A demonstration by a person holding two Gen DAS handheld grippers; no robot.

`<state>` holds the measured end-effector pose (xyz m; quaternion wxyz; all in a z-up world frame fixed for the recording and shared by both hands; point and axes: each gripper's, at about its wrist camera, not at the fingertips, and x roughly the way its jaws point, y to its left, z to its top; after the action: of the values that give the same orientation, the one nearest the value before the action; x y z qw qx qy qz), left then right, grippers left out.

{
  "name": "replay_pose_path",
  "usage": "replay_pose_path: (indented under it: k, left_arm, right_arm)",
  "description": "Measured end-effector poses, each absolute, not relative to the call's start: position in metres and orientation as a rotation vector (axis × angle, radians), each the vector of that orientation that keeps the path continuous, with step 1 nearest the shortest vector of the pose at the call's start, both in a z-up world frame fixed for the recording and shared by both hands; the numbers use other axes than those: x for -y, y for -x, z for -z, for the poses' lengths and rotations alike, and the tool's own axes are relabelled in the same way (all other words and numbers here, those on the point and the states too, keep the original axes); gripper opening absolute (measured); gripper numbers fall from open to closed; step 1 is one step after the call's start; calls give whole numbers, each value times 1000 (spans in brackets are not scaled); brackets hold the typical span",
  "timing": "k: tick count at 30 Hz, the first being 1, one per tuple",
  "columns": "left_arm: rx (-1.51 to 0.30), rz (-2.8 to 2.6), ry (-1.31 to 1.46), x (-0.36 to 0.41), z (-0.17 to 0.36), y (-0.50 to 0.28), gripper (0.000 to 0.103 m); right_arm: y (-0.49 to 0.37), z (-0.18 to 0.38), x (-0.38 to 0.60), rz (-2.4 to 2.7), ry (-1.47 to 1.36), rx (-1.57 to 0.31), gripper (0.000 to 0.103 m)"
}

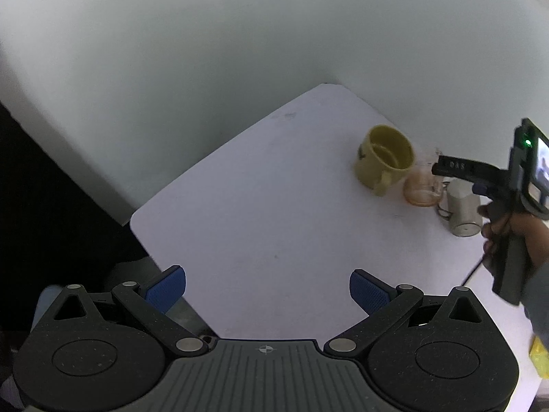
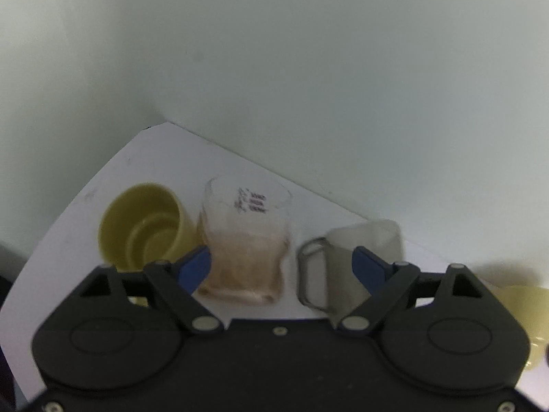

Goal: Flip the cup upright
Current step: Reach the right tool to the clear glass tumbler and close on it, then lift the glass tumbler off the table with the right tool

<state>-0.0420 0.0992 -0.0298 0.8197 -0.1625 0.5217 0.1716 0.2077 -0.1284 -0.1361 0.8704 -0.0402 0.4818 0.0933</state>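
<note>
A clear glass cup (image 2: 245, 240) with an amber tint and printed marks stands upside down on the white table (image 1: 274, 213); it also shows in the left wrist view (image 1: 421, 189). My right gripper (image 2: 283, 267) is open, its jaws to either side of the glass cup; its left pad (image 2: 195, 267) is next to the cup. A yellow mug (image 2: 144, 223) lies on its side to the left; it also shows in the left wrist view (image 1: 386, 159). A grey metal mug (image 2: 357, 257) stands upside down to the right. My left gripper (image 1: 267, 290) is open and empty, well short of the cups.
White walls meet in a corner behind the cups. The table's left edge drops to a dark floor. A pale yellow object (image 2: 525, 312) lies at the far right. The person's hand (image 1: 507, 237) holds the right gripper's handle.
</note>
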Motion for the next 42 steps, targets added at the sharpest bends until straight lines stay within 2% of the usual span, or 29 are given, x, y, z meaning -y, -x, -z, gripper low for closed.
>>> replay_pose_path:
  k: [11, 17, 29, 38, 42]
  left_arm:
    - [-1093, -351, 354, -106, 19, 44, 103]
    - [-1069, -306, 384, -99, 14, 39, 103]
    - [-1036, -265, 340, -90, 7, 42, 103]
    - [-1048, -163, 251, -78, 5, 40, 103]
    - [-1051, -122, 229, -77, 4, 42, 103]
  right_arm:
    - [-216, 154, 110, -238, 34, -1082, 60]
    - [-190, 152, 111, -222, 53, -1121, 60]
    - [-82, 151, 139, -119, -65, -1181, 60]
    - [-61, 143, 138, -53, -61, -1186, 58]
    - [-69, 127, 143, -77, -71, -1115, 66]
